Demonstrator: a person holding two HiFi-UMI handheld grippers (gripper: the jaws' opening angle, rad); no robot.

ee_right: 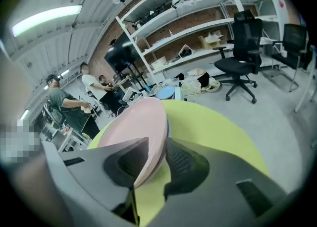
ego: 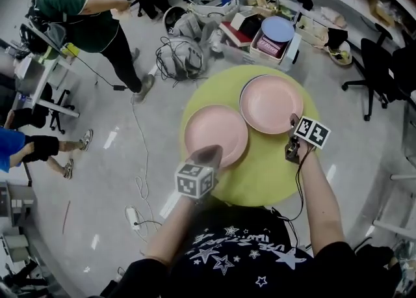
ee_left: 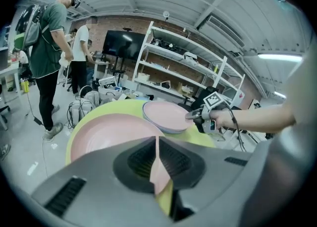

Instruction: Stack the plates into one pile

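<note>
Two pink plates lie side by side on a round yellow-green table (ego: 260,176). My left gripper (ego: 209,155) is shut on the near rim of the left pink plate (ego: 214,133); in the left gripper view that rim is a thin pink edge pinched between the pads of the left gripper (ee_left: 156,157). The right pink plate (ego: 271,103) shows a bluish edge under it. My right gripper (ego: 292,122) is at its near right rim. In the right gripper view the rim of this plate (ee_right: 141,124) sits between the open jaws of the right gripper (ee_right: 157,157), with a gap at the right pad.
Behind the table stand crates of clutter with a blue plate (ego: 277,28) on top. Cables (ego: 179,56) lie on the floor, along with a power strip (ego: 133,215). A person in a green shirt (ego: 78,13) stands at far left, and an office chair (ego: 377,69) stands at right.
</note>
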